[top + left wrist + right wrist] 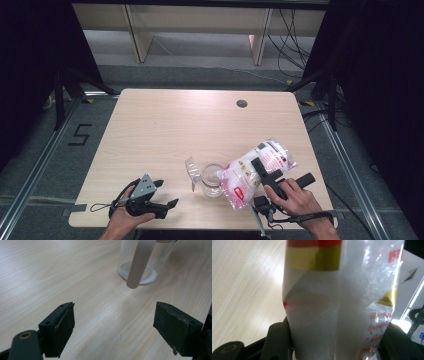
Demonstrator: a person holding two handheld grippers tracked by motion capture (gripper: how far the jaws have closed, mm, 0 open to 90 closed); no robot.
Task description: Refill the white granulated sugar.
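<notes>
Near left edge of the tabletop (165, 120): the left tongs (167, 195), held in the left hand (122, 222), rest low over the wood with jaws wide apart and nothing between them. In the left gripper view the two black jaws frame bare wood, and beyond them stands the jar (147, 262), with a pale tube-like piece (140, 262) hanging in front of it, its end just above the wood.

Near right: the right hand (295, 200) holds the right tongs (260, 167), which are clamped on the bag (255, 172), a clear plastic pouch with red print and white grainy contents. In the right gripper view the bag (337, 302) fills the gap between the jaws, both pads pressed against its sides; a red and yellow band crosses its far part.

Centre, slightly farther: the bag is lifted and tilted, its lower end pointing left and down toward the jar (212, 180), a clear glass that stands upright on the tabletop with a little white material at its bottom. A clear lid-like piece (192, 170) leans just left of the jar.

Far right: a dark round hole (242, 103) in the tabletop.
</notes>
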